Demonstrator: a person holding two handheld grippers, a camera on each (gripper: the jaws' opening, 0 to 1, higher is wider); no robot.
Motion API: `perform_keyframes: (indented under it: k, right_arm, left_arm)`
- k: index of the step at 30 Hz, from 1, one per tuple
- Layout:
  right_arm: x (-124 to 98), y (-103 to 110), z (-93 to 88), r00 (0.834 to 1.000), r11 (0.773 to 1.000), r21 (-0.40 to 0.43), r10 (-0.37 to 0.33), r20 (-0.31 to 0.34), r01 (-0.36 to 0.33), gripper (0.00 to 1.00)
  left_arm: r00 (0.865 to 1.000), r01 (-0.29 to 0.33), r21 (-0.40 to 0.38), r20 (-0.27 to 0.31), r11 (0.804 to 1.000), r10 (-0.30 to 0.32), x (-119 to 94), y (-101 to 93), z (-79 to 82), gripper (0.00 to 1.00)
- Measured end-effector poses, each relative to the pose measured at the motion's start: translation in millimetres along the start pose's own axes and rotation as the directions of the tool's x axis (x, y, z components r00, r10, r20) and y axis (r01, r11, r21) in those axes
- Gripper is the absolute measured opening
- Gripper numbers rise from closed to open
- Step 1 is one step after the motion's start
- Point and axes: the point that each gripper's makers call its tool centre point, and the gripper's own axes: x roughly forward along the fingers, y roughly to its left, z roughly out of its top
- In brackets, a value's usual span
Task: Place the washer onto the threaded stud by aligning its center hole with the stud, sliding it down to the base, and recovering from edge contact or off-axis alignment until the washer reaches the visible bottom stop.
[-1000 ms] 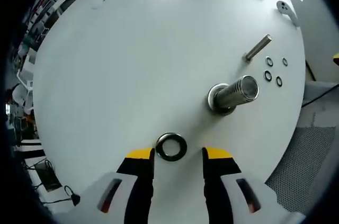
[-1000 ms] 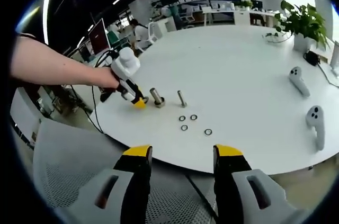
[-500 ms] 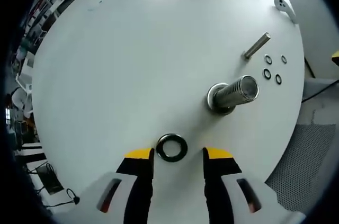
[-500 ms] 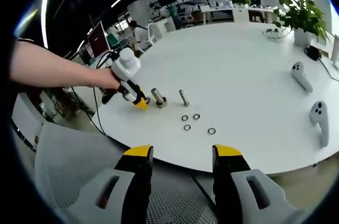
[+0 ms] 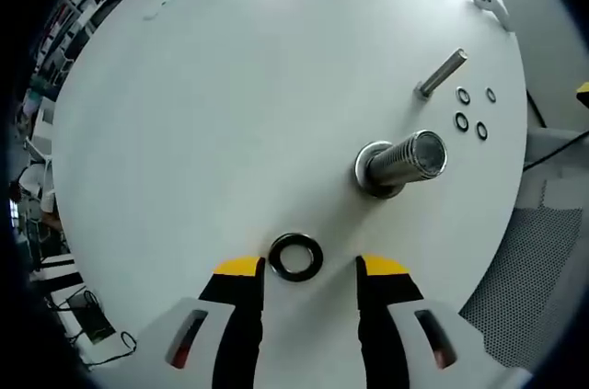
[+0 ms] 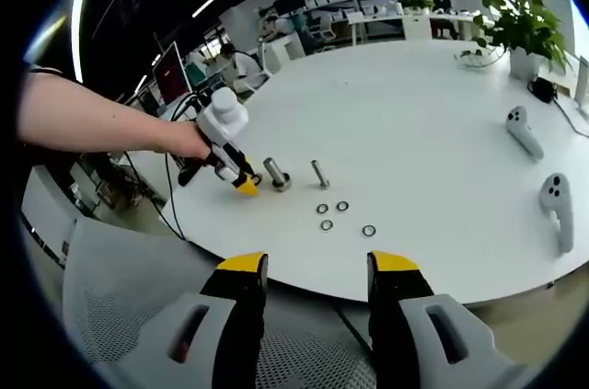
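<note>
Little has moved since a second ago: washer [image 5: 295, 257] still lies flat on table [image 5: 230, 113] between left gripper's [image 5: 300, 268] wide-open jaws, untouched. Hand [image 6: 189, 139] holds that gripper low, tips at the washer. Stud [image 5: 398, 163] stands beyond, apart. Right gripper [image 6: 309, 265] hangs open, empty, off the table edge.

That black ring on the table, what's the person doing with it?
A person holds a gripper in each hand. The left gripper is down at the white table, jaws open on either side of the washer, which lies flat and is not yet picked up. The threaded stud stands nearby, bare. The right gripper hangs open, off the table's edge. Smaller rings and a bolt lie beyond.
</note>
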Motion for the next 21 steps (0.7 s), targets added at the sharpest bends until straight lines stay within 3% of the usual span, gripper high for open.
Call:
perform_keyframes:
  k: [8,11,21]
  right_arm:
    - [0.0,0.2,1.4,1.000,1.000,0.015,0.004,0.009,-0.004,0.45]
    - [0.3,0.7,1.1,1.000,1.000,0.016,0.007,0.008,-0.007,0.45]
    - [0.4,0.9,1.6,1.000,1.000,0.017,0.009,0.008,-0.010,0.44]
  left_arm:
    - [1.000,-0.006,-0.011,-0.009,1.000,0.005,-0.4,1.9,0.4,0.33]
    - [1.000,-0.011,0.009,-0.010,1.000,0.011,-0.9,4.0,0.9,0.21]
    - [0.999,-0.019,-0.024,-0.030,1.000,0.018,-1.5,3.0,1.8,0.19]
